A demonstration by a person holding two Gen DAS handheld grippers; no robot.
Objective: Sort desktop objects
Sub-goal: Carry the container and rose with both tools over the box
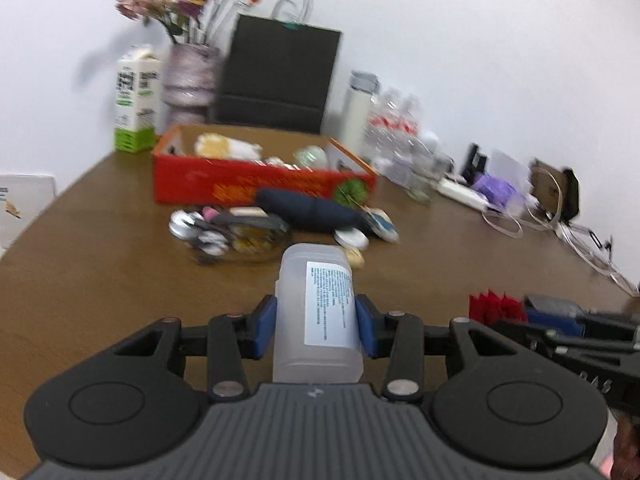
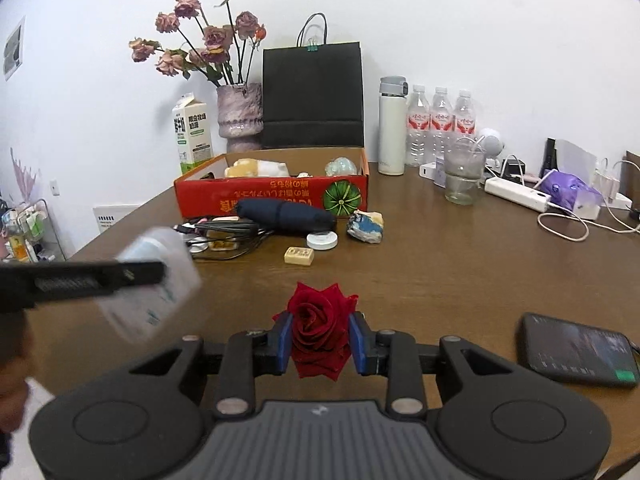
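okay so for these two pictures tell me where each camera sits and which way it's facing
Left wrist: sits on the left tongs, looking forward and down across the table at the red box; they hold a plastic bottle.
Right wrist: sits on the right tongs, facing the same way; they hold a red rose.
Shared: box, black bag, and each shows the other tongs.

The left gripper (image 1: 316, 320) points forward and slightly down over the near part of the table, its blue pads (image 1: 264, 326) pressed on both sides of a translucent plastic container (image 1: 316, 312). To its right, the right gripper (image 2: 320, 338) is tilted likewise, clamping a red rose (image 2: 320, 332).
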